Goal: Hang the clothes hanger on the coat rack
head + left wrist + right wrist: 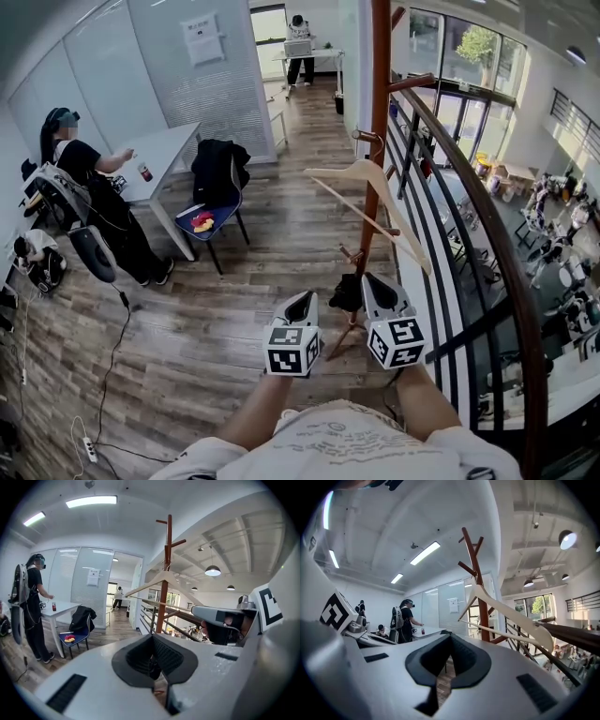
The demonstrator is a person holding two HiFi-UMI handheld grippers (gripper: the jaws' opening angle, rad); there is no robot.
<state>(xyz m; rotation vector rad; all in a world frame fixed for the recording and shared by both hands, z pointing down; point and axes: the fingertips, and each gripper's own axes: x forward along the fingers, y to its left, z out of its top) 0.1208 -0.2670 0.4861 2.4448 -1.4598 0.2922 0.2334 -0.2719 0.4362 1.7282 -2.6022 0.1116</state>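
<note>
— Where is the wooden clothes hanger (342, 170)?
— It hangs on the brown coat rack (379, 84), up against the pole, tilted, beside the railing (469, 187).
— And the grippers?
— The left gripper (302, 305) and right gripper (375, 291) sit side by side, low before the rack. Both have their fingers pressed together, empty.

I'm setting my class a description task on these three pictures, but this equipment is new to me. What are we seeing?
A person holds a two-jaw gripper in each hand. The head view looks down from the person's head at the left gripper and right gripper; the other two views come from cameras riding on each gripper. Both grippers are shut and empty. The pale hanger hangs on the brown coat rack, which stands on the wooden floor.
</note>
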